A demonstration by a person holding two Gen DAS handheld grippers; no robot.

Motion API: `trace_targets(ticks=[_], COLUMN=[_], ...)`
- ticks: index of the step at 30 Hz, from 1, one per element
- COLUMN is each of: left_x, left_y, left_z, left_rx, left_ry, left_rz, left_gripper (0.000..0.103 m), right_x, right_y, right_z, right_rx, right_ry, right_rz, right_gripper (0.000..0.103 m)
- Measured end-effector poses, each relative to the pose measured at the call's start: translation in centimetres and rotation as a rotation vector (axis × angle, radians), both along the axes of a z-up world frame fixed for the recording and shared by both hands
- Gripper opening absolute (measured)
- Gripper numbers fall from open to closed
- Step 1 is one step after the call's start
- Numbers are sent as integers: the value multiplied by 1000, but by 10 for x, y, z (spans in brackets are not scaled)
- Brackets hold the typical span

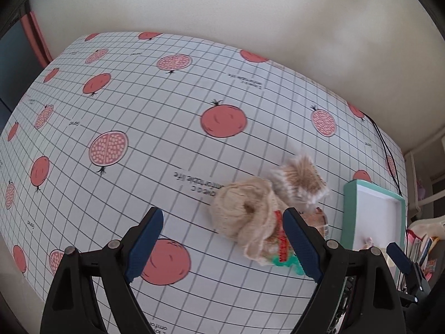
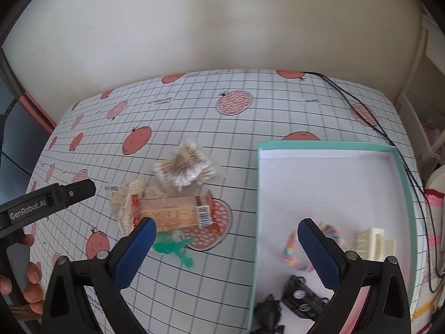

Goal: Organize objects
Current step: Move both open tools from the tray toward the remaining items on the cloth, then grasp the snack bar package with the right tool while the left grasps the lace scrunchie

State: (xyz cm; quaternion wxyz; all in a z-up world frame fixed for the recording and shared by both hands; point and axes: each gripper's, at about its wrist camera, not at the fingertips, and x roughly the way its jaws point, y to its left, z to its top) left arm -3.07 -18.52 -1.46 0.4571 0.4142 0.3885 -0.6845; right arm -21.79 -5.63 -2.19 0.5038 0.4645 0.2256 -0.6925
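Observation:
A small pile lies on the pomegranate-print tablecloth (image 2: 194, 105): a bag of cotton swabs (image 2: 186, 167), a tan snack packet with red ends (image 2: 172, 213), a beige crocheted cloth (image 2: 125, 208) and a green plastic toy (image 2: 175, 247). My left gripper (image 1: 222, 239) is open just short of the cloth (image 1: 242, 217), its right finger over the packet (image 1: 281, 242). My right gripper (image 2: 226, 228) is open, straddling the left wall of a teal box (image 2: 325, 145). In the box lie a pastel hair tie (image 2: 292, 253), a cream claw clip (image 2: 372, 243) and a black toy car (image 2: 303, 297).
A black cable (image 2: 389, 139) runs along the table's far right edge behind the box. A hand (image 2: 30, 275) holds the left gripper's handle at the lower left. Another black object (image 2: 268, 314) lies in the box's near corner. A pale wall stands behind the table.

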Motion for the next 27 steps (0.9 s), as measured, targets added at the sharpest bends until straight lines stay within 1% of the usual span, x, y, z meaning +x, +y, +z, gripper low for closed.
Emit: trace_targets(ticks=[6,11,18,23,27], left_x=[17,23,12,3,2], left_y=[-9,-14,-10,-6,-6], left_z=[-8,-20,-36,-46,-49], left_rx=[17,50,84,98,107], left_ry=[4,15,22,15,29], left_rz=[22,30,0,-9,-1], left_gripper=[88,88,88,88,88], right_x=[23,34,37,36,36], right_y=[-16,-26,-31,-32,-33], right_z=[-11,-23,-37,-43,-48], right_rx=[2,2,-22,-51,-67], right_ry=[-12,-30,-57,-74,-86], right_rz=[40,56,63,67,71], right_gripper=[103,103,103,103,103])
